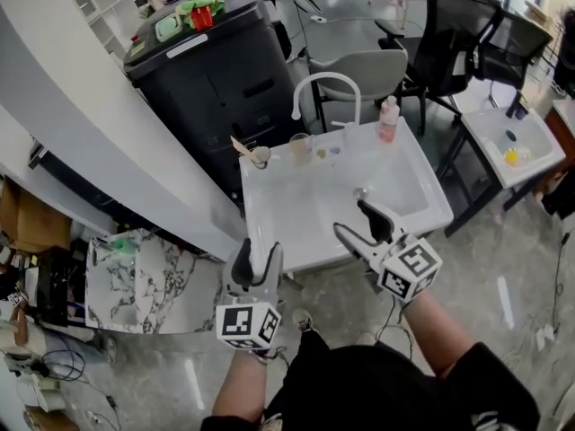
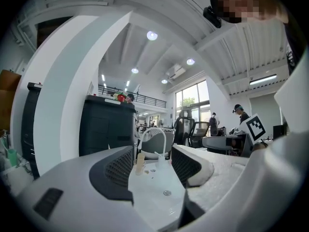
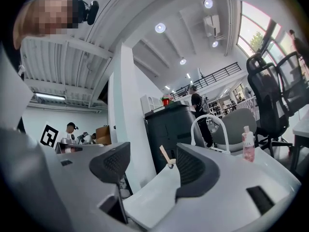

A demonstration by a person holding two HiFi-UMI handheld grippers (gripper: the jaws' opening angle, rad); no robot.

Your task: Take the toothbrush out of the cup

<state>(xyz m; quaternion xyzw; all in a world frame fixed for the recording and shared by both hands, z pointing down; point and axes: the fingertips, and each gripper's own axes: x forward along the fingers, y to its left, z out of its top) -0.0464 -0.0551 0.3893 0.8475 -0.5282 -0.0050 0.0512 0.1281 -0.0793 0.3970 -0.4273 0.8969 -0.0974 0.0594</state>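
The pale toothbrush (image 1: 241, 147) leans left in the small upright cup (image 1: 260, 157), its upper end above the rim. Both sit well ahead of my left gripper (image 1: 257, 251), untouched.

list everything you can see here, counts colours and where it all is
white rectangular sink: 1, white, centre
curved white tap: 1, white, sink's back edge
small cup: 1, greyish, sink's back left corner
pale toothbrush: 1, beige, leaning in that cup
clear glass tumbler: 1, clear, right of the cup
pink plastic bottle: 1, pink, sink's back right corner
black cabinet: 1, black, behind the sink, left
grey chair: 1, grey, behind the tap
left gripper: 1, grey, open, empty, sink's front edge
right gripper: 1, grey, open, empty, over the sink's front
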